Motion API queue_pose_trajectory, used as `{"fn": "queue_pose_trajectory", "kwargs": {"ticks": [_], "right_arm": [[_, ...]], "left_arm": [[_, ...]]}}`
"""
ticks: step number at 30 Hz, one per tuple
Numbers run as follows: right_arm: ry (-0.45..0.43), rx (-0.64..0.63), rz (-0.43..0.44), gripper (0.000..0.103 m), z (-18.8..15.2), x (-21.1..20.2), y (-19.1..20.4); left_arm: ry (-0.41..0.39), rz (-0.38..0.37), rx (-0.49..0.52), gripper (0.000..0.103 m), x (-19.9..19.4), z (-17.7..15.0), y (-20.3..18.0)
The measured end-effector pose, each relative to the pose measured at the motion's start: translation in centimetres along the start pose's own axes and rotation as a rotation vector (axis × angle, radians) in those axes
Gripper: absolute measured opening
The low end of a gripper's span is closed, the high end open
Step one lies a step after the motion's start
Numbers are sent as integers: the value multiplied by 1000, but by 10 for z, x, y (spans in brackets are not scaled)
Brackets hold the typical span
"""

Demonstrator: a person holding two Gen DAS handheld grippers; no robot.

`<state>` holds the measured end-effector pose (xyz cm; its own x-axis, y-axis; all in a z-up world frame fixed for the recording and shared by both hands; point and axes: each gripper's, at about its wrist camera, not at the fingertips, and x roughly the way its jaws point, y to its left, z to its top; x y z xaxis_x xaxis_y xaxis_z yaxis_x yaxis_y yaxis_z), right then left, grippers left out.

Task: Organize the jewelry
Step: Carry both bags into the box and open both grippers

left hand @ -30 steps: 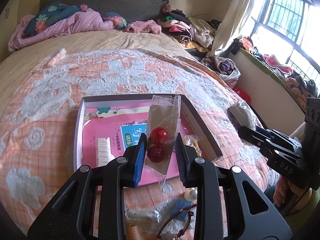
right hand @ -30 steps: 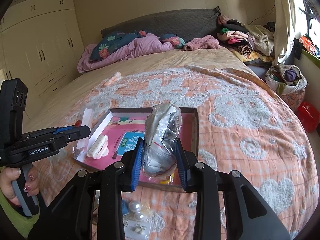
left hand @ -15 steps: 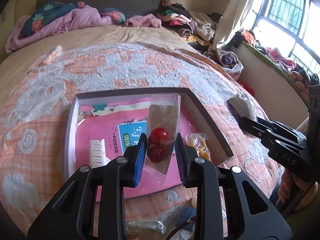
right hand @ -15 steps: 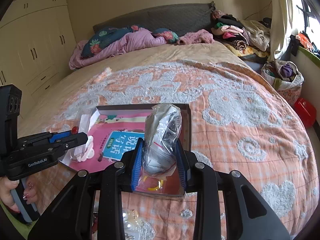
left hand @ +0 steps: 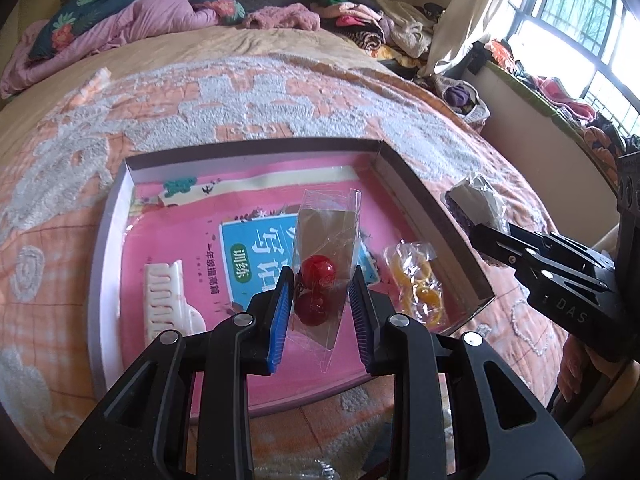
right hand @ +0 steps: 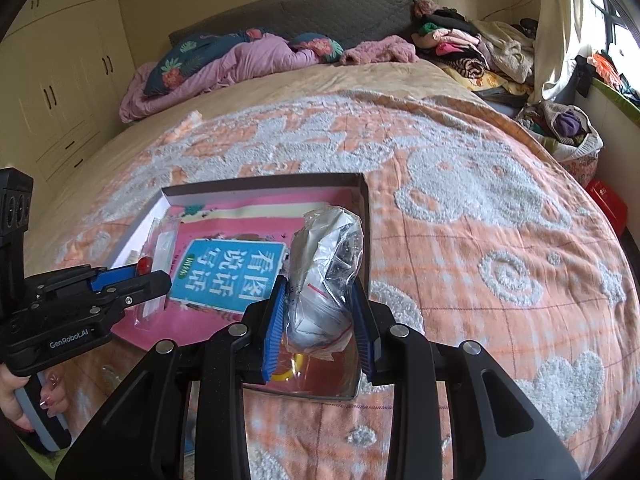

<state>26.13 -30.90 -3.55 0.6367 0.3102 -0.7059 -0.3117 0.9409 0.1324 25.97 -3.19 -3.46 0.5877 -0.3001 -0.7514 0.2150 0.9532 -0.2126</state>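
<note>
My left gripper (left hand: 322, 300) is shut on a clear plastic bag with two red beads (left hand: 318, 276) and holds it above the shallow grey box (left hand: 434, 218), whose floor is a pink booklet. My right gripper (right hand: 318, 320) is shut on a crumpled clear bag of silvery jewelry (right hand: 324, 280) above the box's right near corner (right hand: 362, 200). A cream hair comb (left hand: 166, 300) and a bag of yellow rings (left hand: 418, 286) lie in the box. The right gripper shows in the left wrist view (left hand: 486, 240), and the left gripper in the right wrist view (right hand: 156, 278).
The box sits on an orange and white bedspread (right hand: 480, 200). Bedding and pillows (right hand: 224, 60) are piled at the headboard, clothes (right hand: 472, 48) at the far right. A few small bags lie on the bedspread below the left gripper (left hand: 304, 472).
Both grippers have moved forward and lower over the box, each still holding its bag. The box now looks larger and closer in both views.
</note>
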Motion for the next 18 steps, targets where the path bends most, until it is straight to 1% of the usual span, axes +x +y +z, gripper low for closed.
{"fn": "queue_pose_trajectory", "kwargs": {"ticks": [7, 17, 18], "right_arm": [[26, 5, -15, 30, -3, 18, -2], [43, 17, -33, 30, -4, 30, -4], [45, 19, -33, 31, -4, 31, -4]], "left_arm": [[31, 9, -2, 21, 12, -5, 2], [44, 18, -4, 21, 18, -7, 4], [44, 20, -3, 21, 18, -7, 4]]}}
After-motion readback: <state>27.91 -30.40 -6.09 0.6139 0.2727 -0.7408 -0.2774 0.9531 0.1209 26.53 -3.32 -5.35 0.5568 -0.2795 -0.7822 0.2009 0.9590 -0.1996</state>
